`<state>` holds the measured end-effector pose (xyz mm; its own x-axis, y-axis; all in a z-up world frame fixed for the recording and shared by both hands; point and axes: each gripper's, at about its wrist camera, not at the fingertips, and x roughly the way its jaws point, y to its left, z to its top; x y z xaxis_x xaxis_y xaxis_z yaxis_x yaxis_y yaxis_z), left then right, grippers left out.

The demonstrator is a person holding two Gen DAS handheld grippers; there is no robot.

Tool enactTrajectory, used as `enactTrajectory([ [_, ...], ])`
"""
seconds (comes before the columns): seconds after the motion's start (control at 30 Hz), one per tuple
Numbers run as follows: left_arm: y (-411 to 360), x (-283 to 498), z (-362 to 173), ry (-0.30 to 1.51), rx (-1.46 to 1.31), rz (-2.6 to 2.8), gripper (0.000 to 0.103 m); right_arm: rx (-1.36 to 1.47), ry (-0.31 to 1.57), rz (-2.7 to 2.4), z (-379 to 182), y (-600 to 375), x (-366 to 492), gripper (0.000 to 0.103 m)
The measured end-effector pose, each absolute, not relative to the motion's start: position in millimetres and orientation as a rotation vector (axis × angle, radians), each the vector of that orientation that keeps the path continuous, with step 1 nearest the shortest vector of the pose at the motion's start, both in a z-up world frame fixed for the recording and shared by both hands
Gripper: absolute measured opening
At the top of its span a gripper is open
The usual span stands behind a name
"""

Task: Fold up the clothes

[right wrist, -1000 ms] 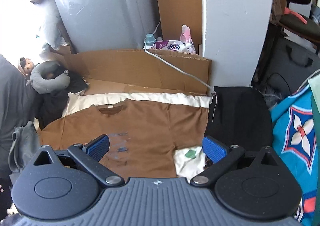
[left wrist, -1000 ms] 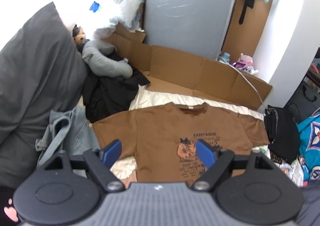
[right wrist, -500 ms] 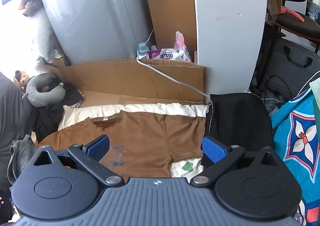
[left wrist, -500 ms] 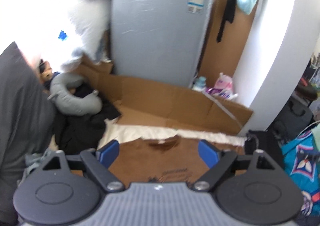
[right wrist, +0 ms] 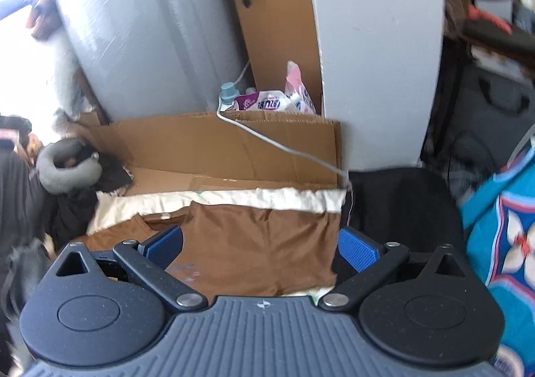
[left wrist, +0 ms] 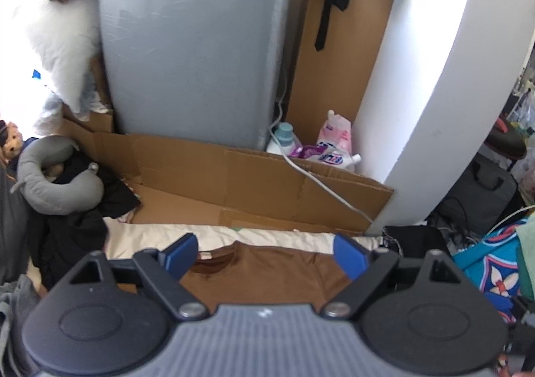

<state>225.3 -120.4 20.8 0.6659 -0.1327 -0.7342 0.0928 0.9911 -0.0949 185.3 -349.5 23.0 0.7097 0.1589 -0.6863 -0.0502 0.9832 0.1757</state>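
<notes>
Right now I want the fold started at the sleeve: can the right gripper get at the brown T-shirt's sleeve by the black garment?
Probably yes. The right gripper stands open just over the brown T-shirt, whose sleeve lies flat and uncovered beside the black garment.

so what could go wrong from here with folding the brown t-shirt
1. The brown cotton t-shirt lies on a cream cloth; a pinch near its edge could lift both layers together.
2. A thin white cable trails over the cardboard sheet close behind the shirt and might snag the open right gripper or the open left gripper.
3. A black garment sits right beside the shirt's sleeve and could get caught up in a fold.
</notes>
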Motion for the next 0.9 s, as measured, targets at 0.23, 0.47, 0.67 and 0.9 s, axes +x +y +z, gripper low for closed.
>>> enactTrajectory([
  [0.23,-172.9,253.8,-15.5,0.873,-0.050,-0.148,0.089,0.124,0.787,0.170,-0.1,-360.0,204.4,0.093],
  [0.47,-219.1,292.7,-34.8,0.879,-0.035,-0.178,0.089,0.141,0.778,0.174,-19.1,-368.4,225.9,0.094],
  [0.67,-250.0,314.3,-71.3,0.885,0.003,-0.182,0.089,0.133,0.769,0.139,-40.3,-376.2,247.3,0.095],
  [0.9,-268.4,327.0,-122.6,0.883,0.002,-0.234,0.089,0.203,0.750,0.090,-81.0,-404.0,269.6,0.095],
])
